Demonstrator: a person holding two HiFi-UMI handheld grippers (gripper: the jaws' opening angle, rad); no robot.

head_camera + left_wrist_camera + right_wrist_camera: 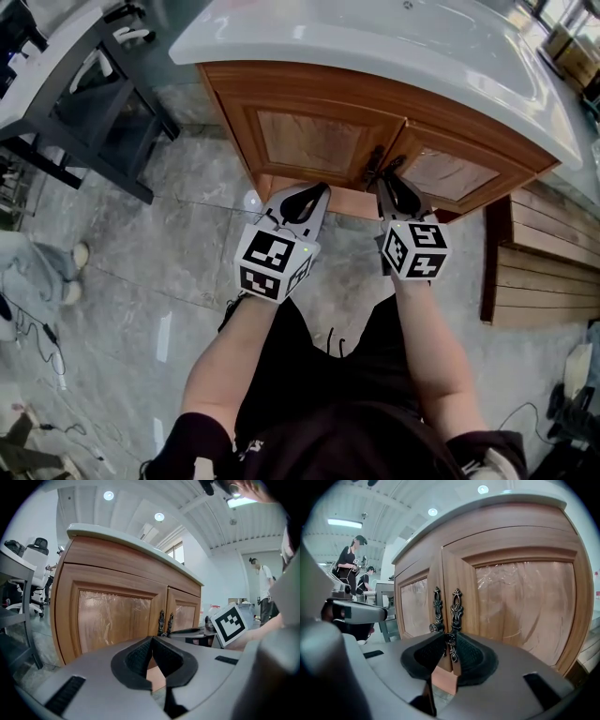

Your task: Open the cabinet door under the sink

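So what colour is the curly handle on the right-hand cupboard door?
The handle is dark, nearly black metal; the right gripper view shows it best.

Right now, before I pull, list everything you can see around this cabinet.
sink top: one, white, over the cabinet
cabinet: one, brown wood, under the sink top
doors: two, brown, side by side
handles: two, dark metal, where the doors meet
table: one, dark grey frame, left of the cabinet
planks: several, brown, floor at right
left gripper: one, grey, shut and empty, facing the doors
right gripper: one, grey, shut on the right handle
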